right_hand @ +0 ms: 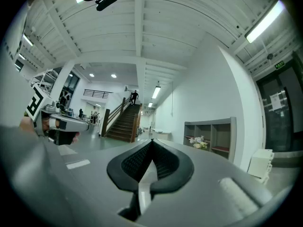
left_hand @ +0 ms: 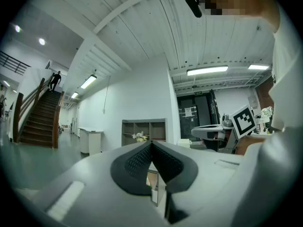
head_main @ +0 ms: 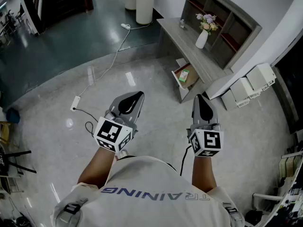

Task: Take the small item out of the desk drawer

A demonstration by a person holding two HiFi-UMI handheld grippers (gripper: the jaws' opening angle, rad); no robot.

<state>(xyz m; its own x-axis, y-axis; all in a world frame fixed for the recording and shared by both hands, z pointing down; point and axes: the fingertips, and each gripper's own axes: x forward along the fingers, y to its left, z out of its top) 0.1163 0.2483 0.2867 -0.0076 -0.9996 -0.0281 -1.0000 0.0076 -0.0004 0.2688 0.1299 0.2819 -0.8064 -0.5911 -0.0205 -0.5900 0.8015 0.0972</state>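
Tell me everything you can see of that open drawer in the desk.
The drawer stands pulled out of the grey desk, below its top. It looks like a shallow tray with a white rim and a brown, wood-like bottom. A small green item lies inside. Nothing else touches it.

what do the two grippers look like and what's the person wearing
Both the left gripper and right gripper are grey shells tapering to black textured fingers. Each carries a white cube with black square markers. A black cable hangs beside the right one. The person wears a pale short-sleeved shirt.
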